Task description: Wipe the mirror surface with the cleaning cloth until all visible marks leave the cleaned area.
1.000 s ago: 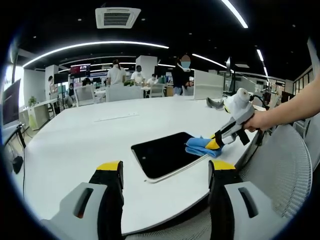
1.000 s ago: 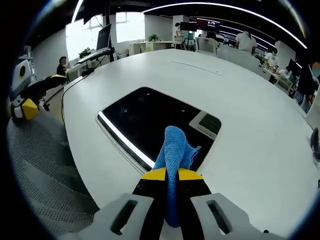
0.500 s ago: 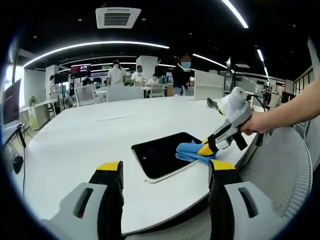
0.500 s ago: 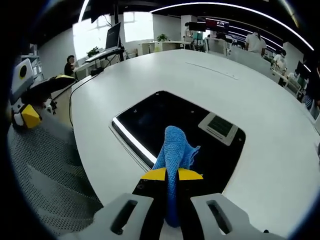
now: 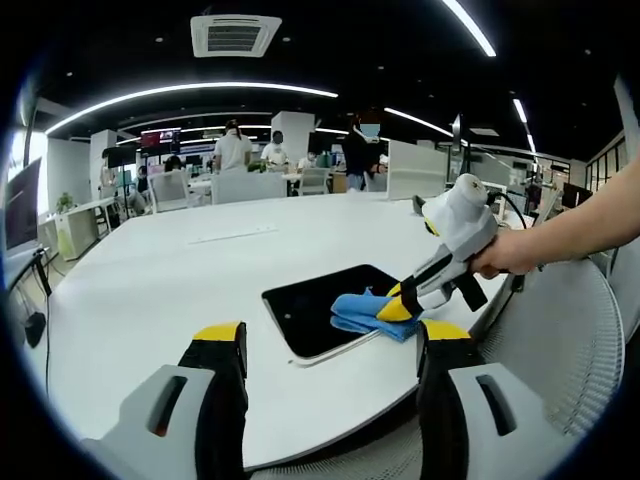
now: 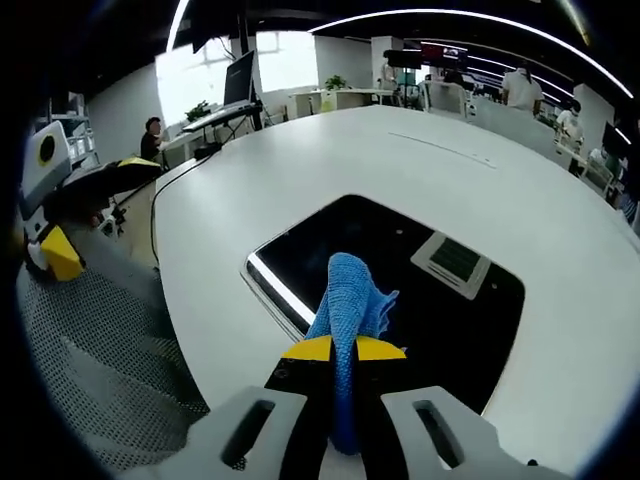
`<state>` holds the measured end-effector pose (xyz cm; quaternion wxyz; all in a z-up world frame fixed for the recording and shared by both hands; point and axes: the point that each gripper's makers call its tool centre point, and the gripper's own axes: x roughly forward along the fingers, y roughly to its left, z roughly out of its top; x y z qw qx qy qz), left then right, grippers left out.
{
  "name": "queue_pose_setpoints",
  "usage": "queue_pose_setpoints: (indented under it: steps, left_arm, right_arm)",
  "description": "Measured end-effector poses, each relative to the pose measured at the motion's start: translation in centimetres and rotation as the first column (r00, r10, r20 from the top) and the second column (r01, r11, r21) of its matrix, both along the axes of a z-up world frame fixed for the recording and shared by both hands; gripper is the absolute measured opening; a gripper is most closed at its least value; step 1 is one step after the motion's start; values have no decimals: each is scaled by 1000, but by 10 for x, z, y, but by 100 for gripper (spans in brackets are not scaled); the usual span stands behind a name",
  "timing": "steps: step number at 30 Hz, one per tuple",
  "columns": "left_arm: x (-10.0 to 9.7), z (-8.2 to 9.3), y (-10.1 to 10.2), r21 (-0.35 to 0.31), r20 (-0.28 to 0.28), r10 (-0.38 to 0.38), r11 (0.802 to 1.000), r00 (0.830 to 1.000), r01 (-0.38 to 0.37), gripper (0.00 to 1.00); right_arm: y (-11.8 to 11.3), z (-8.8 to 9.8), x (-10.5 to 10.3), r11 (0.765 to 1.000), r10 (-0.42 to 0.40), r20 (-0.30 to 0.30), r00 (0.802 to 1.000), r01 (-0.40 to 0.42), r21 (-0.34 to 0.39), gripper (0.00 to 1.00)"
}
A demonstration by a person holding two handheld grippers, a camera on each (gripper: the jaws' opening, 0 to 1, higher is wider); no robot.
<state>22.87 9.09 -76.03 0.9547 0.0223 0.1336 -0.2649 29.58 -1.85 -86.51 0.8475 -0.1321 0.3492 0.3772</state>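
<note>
In the right gripper view, the right gripper (image 6: 343, 349) has its yellow-tipped jaws pinched tight on a blue cleaning cloth (image 6: 349, 300), which runs down between them and bunches up just past the tips. The bunched end lies on the mirror (image 6: 400, 265), a dark rounded rectangle lying flat on the white table (image 6: 300, 170). The cloth meets the glass toward the mirror's near edge, at about 6 o'clock of the mirror. The glass reflects a bright light strip at its 8 o'clock side and a square ceiling vent at about 2 o'clock from the cloth. At 9 o'clock, off the table edge, the left gripper (image 6: 52, 250) shows over a grey mesh chair (image 6: 90, 370).

In the left gripper view, the left gripper (image 5: 332, 345) holds its jaws wide apart with nothing between them, low at 6 o'clock, short of the table (image 5: 180, 270). Beyond them the mirror (image 5: 315, 300) lies near the table's near edge. The cloth (image 5: 362, 312) rests on the mirror's right-hand part, at about 3 o'clock of it, reaching its edge. The right gripper (image 5: 397, 305) comes in from 3 o'clock, tips down on the cloth, held by a person's hand (image 5: 505, 255). Farther back, at 12 o'clock, people (image 5: 235, 148) stand among desks under a ceiling vent (image 5: 235, 33).
</note>
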Motion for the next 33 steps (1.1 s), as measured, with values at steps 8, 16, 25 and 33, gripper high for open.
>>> queue_pose_setpoints:
  steps: [8, 16, 25, 33]
  left_arm:
    - [0, 0, 0, -1, 2, 2, 1000, 1000, -2, 67]
    - [0, 1, -1, -2, 3, 3, 1000, 1000, -3, 67]
    - [0, 1, -1, -3, 4, 6, 1000, 1000, -6, 67]
    - [0, 1, 0, -5, 8, 8, 1000, 1000, -8, 67]
  right_arm:
    - [24, 0, -1, 999, 40, -9, 999, -40, 12, 0]
    - [46, 0, -3, 995, 96, -1, 995, -96, 0, 0]
    - [70, 0, -2, 992, 129, -15, 992, -129, 10, 0]
    - [93, 0, -2, 986, 166, -21, 986, -166, 9, 0]
